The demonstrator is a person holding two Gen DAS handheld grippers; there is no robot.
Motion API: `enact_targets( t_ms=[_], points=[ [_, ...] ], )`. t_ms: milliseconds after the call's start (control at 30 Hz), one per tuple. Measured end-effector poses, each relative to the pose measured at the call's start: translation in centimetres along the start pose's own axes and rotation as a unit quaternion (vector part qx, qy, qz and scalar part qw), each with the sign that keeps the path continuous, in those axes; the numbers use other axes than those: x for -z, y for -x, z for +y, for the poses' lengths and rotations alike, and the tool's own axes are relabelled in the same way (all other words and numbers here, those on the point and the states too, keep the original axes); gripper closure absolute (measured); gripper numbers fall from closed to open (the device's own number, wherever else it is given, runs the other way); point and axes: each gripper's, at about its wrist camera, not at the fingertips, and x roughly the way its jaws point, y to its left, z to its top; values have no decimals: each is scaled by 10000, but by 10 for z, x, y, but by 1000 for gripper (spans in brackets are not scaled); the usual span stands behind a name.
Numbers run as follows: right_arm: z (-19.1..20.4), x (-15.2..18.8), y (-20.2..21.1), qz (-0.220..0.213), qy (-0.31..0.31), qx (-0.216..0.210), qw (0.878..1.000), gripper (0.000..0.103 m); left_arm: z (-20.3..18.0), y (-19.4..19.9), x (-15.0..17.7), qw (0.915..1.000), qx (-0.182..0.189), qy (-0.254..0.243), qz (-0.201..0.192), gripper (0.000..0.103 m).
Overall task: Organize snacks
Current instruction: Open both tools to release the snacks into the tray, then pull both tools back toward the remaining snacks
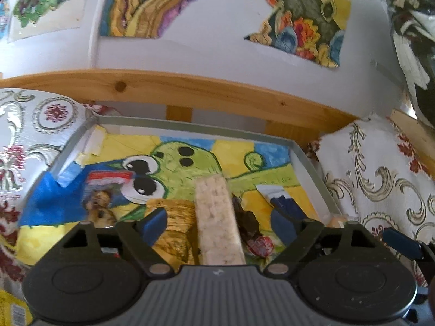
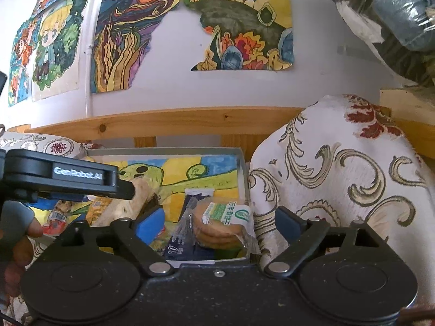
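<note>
A shallow grey box (image 1: 190, 126) lined with a green cartoon drawing holds the snacks. My left gripper (image 1: 218, 218) is open over it. A long pale rice bar (image 1: 214, 201) lies lengthwise between its blue pads, with a gap on each side. A golden wrapper (image 1: 176, 225), a dark wrapper (image 1: 248, 222) and a red-topped packet (image 1: 106, 193) lie around the bar. My right gripper (image 2: 218, 221) is open above the near right corner of the box (image 2: 242, 168). Below it lie a pack of round biscuits (image 2: 223, 222) and a dark blue packet (image 2: 187, 233).
Flower-patterned cloth (image 2: 339, 179) rises right beside the box, and more of this cloth (image 1: 30, 135) lies on its left. A wooden rail (image 1: 190, 87) and a wall of drawings stand behind. A hand (image 2: 16, 244) holds the left gripper. A yellow package (image 1: 13, 309) sits bottom left.
</note>
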Motion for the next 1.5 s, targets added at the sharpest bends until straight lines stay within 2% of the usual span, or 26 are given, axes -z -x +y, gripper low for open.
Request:
enact_targets(
  t_ms=[200, 300, 433, 567, 1000, 1500],
  points=[
    [0, -8, 18, -123, 20, 59, 9999, 4, 11, 23, 2, 9997, -147, 138, -167, 3],
    [1, -10, 29, -161, 26, 99, 9998, 1, 15, 38, 6, 9994, -221, 160, -230, 1],
    [5, -10, 46, -220, 42, 150, 9996, 1, 20, 65, 12, 9982, -266, 119, -524, 1],
    [12, -8, 65, -313, 41, 136, 9994, 1, 26, 88, 16, 9976, -332, 128, -598, 1],
    [40, 5, 119, -334, 215, -92, 9992, 1, 48, 145, 43, 9963, -798, 256, -198, 1],
    [56, 22, 177, -44, 427, -327, 9985, 1, 70, 204, 80, 9932, -1131, 272, 37, 1]
  ],
)
